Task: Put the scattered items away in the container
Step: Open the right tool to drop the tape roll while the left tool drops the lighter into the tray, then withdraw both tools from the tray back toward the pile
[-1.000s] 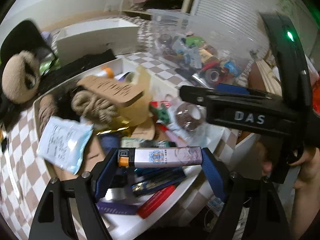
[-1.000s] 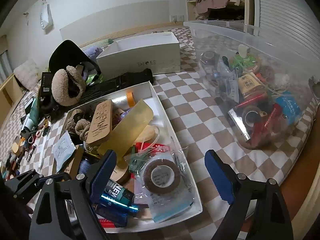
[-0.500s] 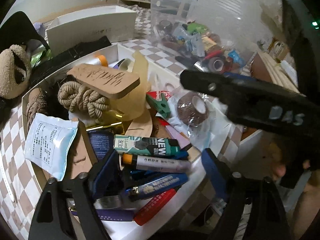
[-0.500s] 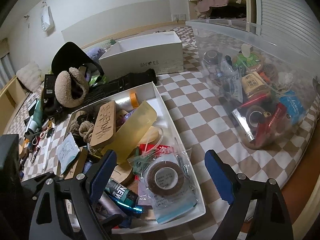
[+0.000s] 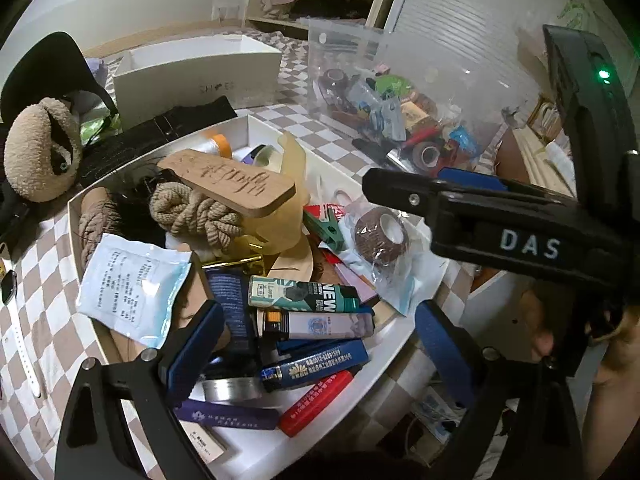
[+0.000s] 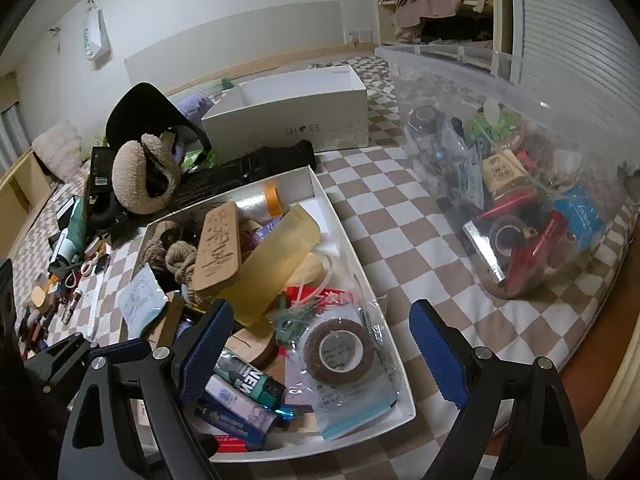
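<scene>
At the far left we see a fleecy tan earmuff (image 5: 40, 152) lying on the checkered surface (image 6: 384, 216), beside the white tray (image 5: 248, 128) that holds the clutter. In the tray's left part a pale blue sachet (image 5: 132, 288) with small unreadable print leans on the rim, next to a knot of rope (image 5: 192, 212) under a wooden plaque (image 5: 228, 184) carved with characters we cannot read. Our left gripper (image 5: 316, 354) hovers over the tray's near end, jaws spread and empty, with a lilac lighter (image 5: 320, 324) lying between its blue pads. Just above it lies a lighter marked "NEW" (image 5: 304, 290); below lie a blue one (image 5: 316, 368) with small white print and a red one (image 5: 316, 402). Further right a brown tape roll (image 6: 338, 350) sits in a clear bag. Our right gripper (image 6: 320, 352) hangs above it, jaws wide apart, its body lettered "DAS" in the left view. Behind stands a white box (image 6: 288, 120) printed "SHOES". At the right a clear bin (image 6: 520, 184) already holds mixed items.
</scene>
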